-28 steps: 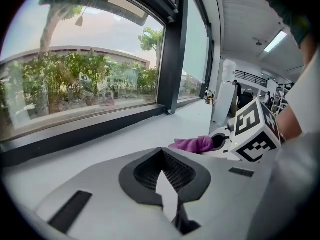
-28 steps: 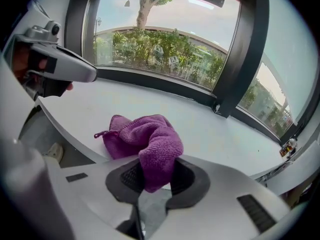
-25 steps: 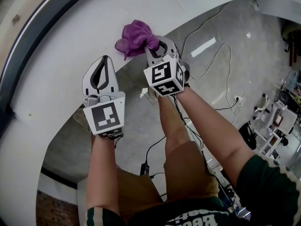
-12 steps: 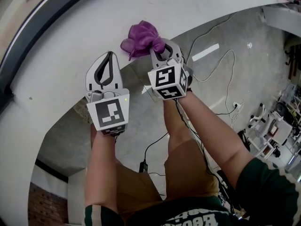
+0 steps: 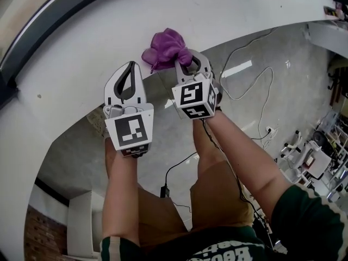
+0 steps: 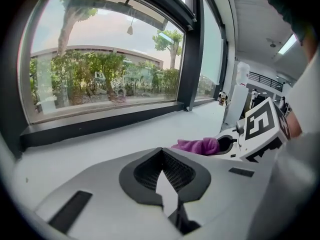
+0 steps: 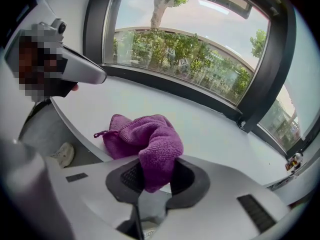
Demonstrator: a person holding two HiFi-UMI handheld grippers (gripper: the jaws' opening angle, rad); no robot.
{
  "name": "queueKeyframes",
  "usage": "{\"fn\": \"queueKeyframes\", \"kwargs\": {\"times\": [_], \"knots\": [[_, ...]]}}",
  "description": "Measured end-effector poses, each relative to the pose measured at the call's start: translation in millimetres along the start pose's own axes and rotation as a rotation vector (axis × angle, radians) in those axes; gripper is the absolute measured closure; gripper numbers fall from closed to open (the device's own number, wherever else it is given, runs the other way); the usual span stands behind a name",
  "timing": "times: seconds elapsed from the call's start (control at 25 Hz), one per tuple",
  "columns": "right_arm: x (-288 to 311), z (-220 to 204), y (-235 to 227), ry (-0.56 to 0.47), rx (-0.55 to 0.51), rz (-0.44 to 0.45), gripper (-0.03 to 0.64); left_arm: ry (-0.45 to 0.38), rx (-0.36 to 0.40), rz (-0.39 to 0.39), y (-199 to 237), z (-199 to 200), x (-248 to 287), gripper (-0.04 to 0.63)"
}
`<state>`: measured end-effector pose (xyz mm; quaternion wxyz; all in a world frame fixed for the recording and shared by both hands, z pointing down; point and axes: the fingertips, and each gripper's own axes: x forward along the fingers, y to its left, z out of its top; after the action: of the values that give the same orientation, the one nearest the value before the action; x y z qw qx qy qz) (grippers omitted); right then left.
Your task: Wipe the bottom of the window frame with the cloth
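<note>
Purple cloth (image 5: 166, 47), pinched in the right tool (image 5: 182, 60), has barely shifted along the white sill (image 5: 70, 64), so the window frame (image 6: 100, 125) awaits wiping; left tool (image 5: 129, 65) pressed together, empty.

My left tongs (image 5: 130, 65) and right tongs (image 5: 185, 60) are white, black-lined, with black-and-white marker cubes (image 5: 129, 130); I wear tan shorts (image 5: 217, 194), a dark green shirt (image 5: 310, 222).
</note>
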<state>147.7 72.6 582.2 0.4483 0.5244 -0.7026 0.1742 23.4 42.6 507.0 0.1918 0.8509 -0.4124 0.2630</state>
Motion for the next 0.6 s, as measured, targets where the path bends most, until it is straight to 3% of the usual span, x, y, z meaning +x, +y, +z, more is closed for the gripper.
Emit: {"fn": "queueKeyframes", "kwargs": {"times": [0.6], "knots": [[3.5,15.5,36.3,0.023,-0.026,-0.032,0.53,0.01,-0.014,0.052,52.7,-18.3,-39.3,0.589]]}}
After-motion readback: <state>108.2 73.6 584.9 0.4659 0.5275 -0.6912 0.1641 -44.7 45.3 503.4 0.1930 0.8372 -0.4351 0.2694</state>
